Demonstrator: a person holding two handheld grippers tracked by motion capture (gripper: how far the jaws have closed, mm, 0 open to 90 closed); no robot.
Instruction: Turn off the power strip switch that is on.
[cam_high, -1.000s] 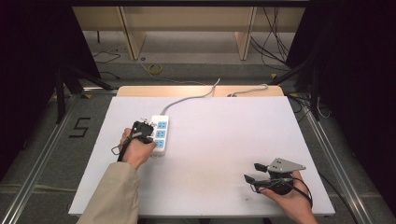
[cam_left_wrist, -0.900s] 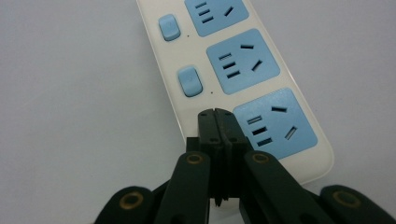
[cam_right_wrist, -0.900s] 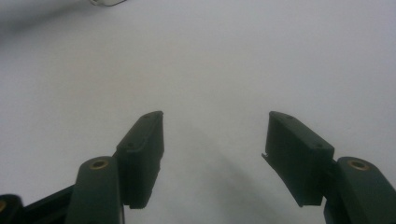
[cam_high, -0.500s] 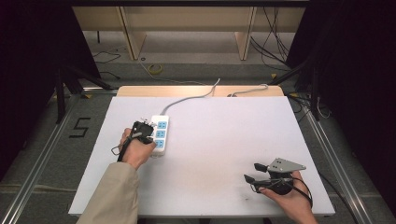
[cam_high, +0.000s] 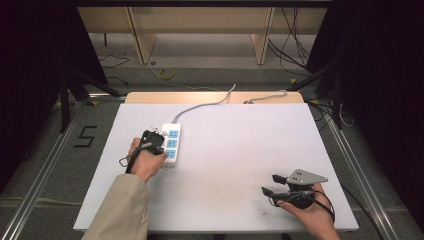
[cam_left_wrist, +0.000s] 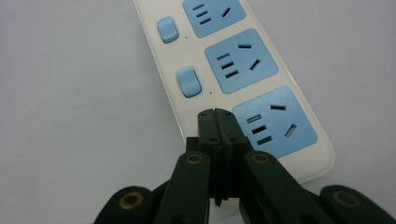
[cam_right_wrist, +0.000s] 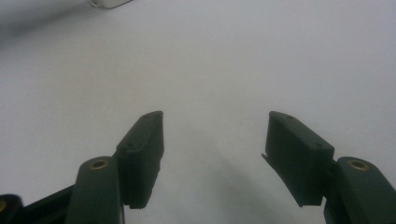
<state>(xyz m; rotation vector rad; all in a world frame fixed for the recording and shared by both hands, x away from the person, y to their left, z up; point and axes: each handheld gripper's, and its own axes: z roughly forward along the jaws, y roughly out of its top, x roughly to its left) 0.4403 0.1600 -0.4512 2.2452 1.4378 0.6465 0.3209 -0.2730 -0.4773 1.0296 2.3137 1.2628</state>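
- Power strip (cam_high: 170, 144), high view: it lies toward the table's (cam_high: 240, 150) left edge, long axis running front to back; your left gripper (cam_high: 152, 141) touches its left side, and your right gripper (cam_high: 270, 184) rests well apart, near the front right corner.
- Left gripper view: jaws clenched, empty, tips on the strip (cam_left_wrist: 233, 79) where the nearest rocker switch would sit, beside the nearest socket (cam_left_wrist: 273, 122).
- Right gripper view: jaws released over bare table.

right gripper (cam_high: 270, 185) and its hand edged slightly toward the table's near edge, little else altered
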